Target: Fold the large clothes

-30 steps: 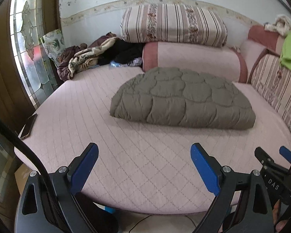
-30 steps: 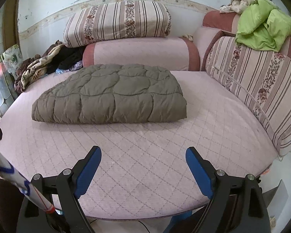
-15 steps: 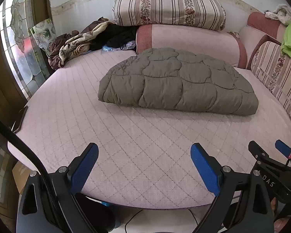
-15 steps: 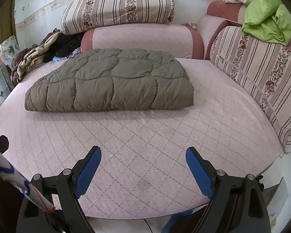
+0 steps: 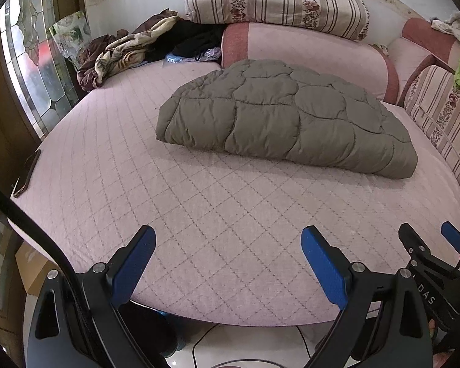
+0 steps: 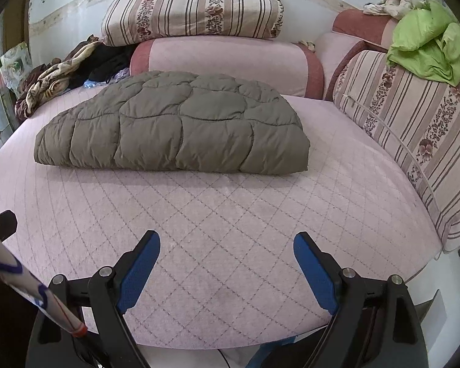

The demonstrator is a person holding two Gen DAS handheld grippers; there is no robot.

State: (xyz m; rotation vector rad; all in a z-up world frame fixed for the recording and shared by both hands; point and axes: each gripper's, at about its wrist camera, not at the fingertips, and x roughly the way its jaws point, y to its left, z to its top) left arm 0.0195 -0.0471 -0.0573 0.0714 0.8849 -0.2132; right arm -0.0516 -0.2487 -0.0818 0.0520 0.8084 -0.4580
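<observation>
A grey-brown quilted puffer garment (image 5: pixel 285 116) lies folded in a flat bundle on the pink quilted bed (image 5: pixel 199 214); it also shows in the right wrist view (image 6: pixel 174 128). My left gripper (image 5: pixel 228 245) is open and empty above the bed's near edge, well short of the garment. My right gripper (image 6: pixel 227 251) is open and empty, also over the near edge. The right gripper's tip shows at the right edge of the left wrist view (image 5: pixel 429 245).
Striped cushions (image 6: pixel 193 9) and pink bolsters (image 6: pixel 230 61) line the back. A striped cushion (image 6: pixel 414 122) stands on the right with green cloth (image 6: pixel 429 46) on top. Crumpled clothes (image 5: pixel 132 52) lie at back left. A phone (image 5: pixel 27 171) lies on the left edge.
Both grippers have moved forward and tilted down toward the bed, so the garment looks nearer. Both jaws stay open. The garment has not moved.
</observation>
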